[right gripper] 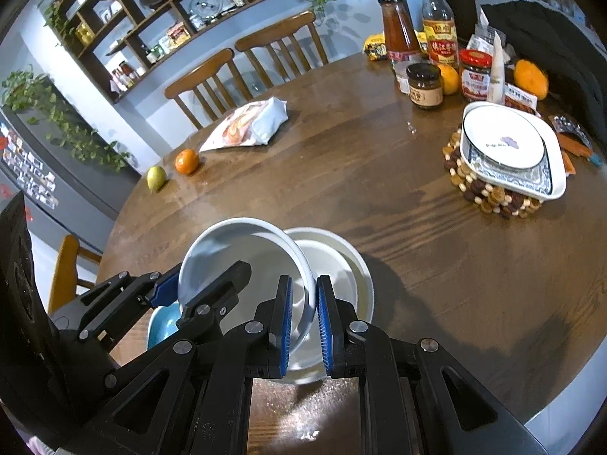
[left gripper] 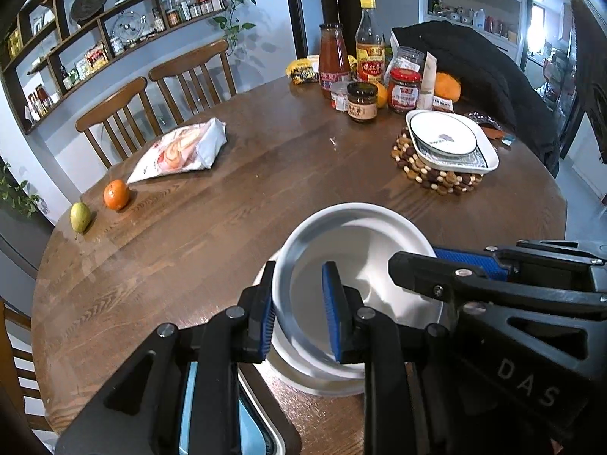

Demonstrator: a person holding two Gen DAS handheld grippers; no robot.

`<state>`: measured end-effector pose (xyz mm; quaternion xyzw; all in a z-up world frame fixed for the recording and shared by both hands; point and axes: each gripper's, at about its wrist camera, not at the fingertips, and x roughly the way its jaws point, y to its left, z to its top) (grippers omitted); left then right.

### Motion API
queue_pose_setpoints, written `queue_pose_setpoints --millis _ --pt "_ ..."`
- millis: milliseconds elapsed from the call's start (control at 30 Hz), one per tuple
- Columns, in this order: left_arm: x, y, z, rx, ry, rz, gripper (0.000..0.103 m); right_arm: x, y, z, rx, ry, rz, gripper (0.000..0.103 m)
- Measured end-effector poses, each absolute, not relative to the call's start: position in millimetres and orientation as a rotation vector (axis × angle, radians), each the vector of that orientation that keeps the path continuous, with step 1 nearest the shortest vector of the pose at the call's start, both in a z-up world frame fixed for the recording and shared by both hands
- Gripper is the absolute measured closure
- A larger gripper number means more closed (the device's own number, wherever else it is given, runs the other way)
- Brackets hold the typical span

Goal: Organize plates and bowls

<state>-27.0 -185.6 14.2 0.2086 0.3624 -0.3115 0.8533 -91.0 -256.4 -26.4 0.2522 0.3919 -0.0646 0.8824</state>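
White bowl (left gripper: pixel 353 265) tilts in my two claws, left claw (left gripper: pixel 303 311) and right claw (right gripper: pixel 303 326) each pinching its rim above a plate (right gripper: pixel 341 265) on the wooden table (left gripper: pixel 265 197)

round wooden table (left gripper: pixel 265 189), 2 chairs (left gripper: pixel 189 79), wall shelves (left gripper: pixel 95 30), pale blue wall (left gripper: pixel 261 19).

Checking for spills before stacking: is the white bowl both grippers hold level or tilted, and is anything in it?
Tilted and empty. The white bowl leans over a white plate; its inside is bare.
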Motion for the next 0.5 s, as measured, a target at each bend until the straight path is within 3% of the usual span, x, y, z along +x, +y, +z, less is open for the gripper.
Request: queue_pose_setpoints --millis 500 --pt "-14.1 -193.4 -11.1 0.443 0.878 -0.659 0.082 -82.7 -263.8 -53.2 0.564 0.887 -0.126 0.087"
